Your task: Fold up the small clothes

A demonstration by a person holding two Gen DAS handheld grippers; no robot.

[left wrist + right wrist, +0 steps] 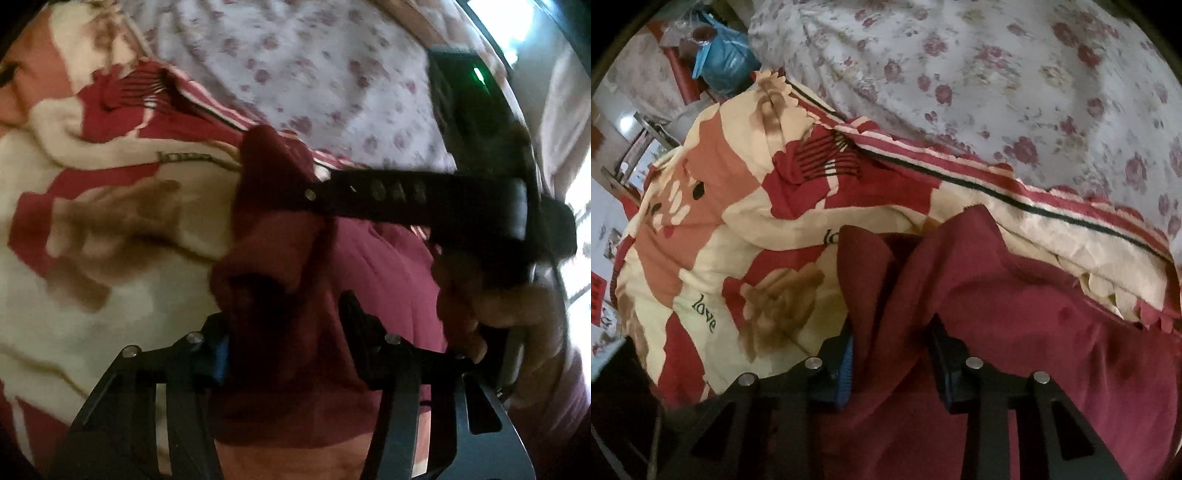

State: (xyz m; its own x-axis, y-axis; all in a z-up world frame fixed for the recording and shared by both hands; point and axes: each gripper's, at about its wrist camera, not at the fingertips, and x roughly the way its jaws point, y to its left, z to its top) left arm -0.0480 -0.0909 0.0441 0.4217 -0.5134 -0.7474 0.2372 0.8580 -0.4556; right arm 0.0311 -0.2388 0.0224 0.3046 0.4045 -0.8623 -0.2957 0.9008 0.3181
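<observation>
A dark red garment [295, 266] lies bunched on a patterned quilt. My left gripper [284, 332] is shut on a raised fold of it. In the left wrist view the right gripper's body [417, 201] reaches in from the right, held by a hand [517, 325], with its tip at the same fold. In the right wrist view the dark red garment [1015, 295] fills the lower right, and my right gripper [890, 354] is shut on a fold that passes between its fingers.
A red, cream and brown quilt [738, 229] with "love" printed on it lies under the garment. A white floral bedsheet [997, 81] is beyond it. A blue bag [724, 62] sits at the far left. A bright window [576, 240] is at right.
</observation>
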